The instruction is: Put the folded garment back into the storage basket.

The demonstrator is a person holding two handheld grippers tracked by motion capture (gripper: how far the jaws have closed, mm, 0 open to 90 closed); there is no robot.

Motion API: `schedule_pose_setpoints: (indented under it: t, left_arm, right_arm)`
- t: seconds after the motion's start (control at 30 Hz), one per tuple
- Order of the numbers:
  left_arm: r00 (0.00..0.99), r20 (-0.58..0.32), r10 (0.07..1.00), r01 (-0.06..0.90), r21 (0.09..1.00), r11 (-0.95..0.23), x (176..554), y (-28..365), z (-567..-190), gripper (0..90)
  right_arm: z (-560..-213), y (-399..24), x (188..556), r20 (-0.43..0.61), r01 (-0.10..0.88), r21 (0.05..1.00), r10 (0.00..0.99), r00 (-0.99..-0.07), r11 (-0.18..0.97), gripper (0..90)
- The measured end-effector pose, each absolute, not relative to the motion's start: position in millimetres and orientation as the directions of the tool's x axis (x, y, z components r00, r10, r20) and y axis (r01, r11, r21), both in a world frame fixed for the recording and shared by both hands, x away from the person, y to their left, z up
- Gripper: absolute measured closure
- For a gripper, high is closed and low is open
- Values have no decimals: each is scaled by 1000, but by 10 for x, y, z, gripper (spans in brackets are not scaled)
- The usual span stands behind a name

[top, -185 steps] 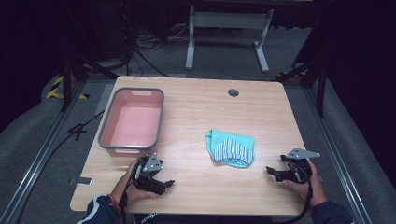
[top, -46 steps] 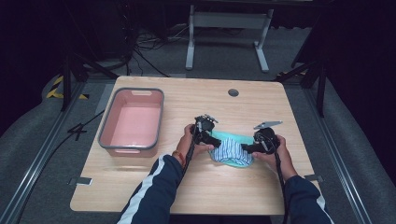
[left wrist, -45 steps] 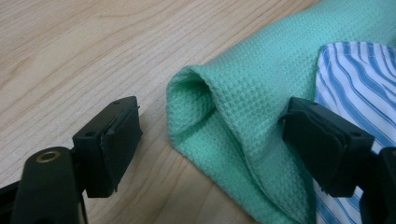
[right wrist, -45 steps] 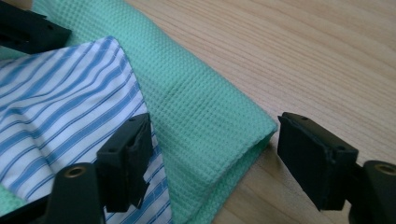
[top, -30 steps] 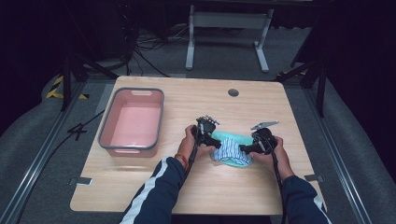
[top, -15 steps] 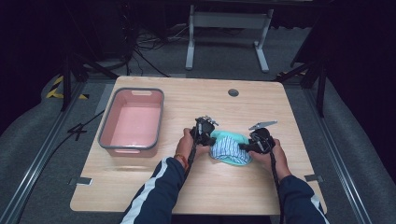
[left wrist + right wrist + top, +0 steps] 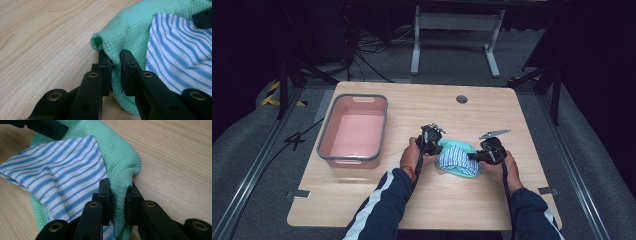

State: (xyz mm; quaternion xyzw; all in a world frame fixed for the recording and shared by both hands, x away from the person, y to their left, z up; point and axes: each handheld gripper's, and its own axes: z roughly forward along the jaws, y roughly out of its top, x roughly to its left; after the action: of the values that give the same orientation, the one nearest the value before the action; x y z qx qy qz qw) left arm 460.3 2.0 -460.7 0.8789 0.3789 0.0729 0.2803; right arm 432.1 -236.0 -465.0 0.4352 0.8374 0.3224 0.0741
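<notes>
A mint-green waffle cloth [image 7: 460,148] lies bunched on the wooden table [image 7: 422,200], with a blue-and-white striped cloth [image 7: 457,161] on top of it. My left gripper [image 7: 435,143] is at the green cloth's left edge. In the left gripper view its jaws pinch a fold of the green cloth [image 7: 130,32], beside the striped cloth [image 7: 180,50]. My right gripper [image 7: 473,157] is at the right edge. In the right gripper view its jaws are shut on a ridge of the green cloth [image 7: 122,160], with the striped cloth [image 7: 60,177] to its left.
A pink tub with a grey rim [image 7: 327,152] stands at the table's left side, nothing inside it. A round cable hole [image 7: 461,99] sits near the far edge. A metal stand [image 7: 452,22] is on the floor behind the table.
Both grippers came in from the table's front corners to the cloths and shut on the green cloth's opposite edges. Over the last second they have drawn slightly toward each other, bunching it.
</notes>
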Motion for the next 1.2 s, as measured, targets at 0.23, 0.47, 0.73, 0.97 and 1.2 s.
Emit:
schedule_pose_setpoints:
  t: [0.23,0.47,0.73,0.97,1.2]
  left_arm:
    - [695,-127,708,637,565,-524,4613,60,-4626,812]
    - [697,-116,708,631,569,-528,4591,44,-4619,820]
    - [716,-91,692,602,581,-547,4554,34,-4577,821]
    - [726,-74,684,588,582,-561,4522,21,-4531,820]
    - [731,-60,680,575,591,-566,4504,42,-4434,820]
  right_arm:
    - [-4630,-2351,4308,138,670,606,773,-620,430,801]
    - [-4602,-2345,4286,132,659,614,767,-628,434,805]
    - [-4572,-2356,4271,122,648,624,765,-633,437,805]
    - [-4536,-2354,4252,114,641,629,763,-636,440,805]
    - [-4481,-2340,4231,98,621,648,760,-642,441,805]
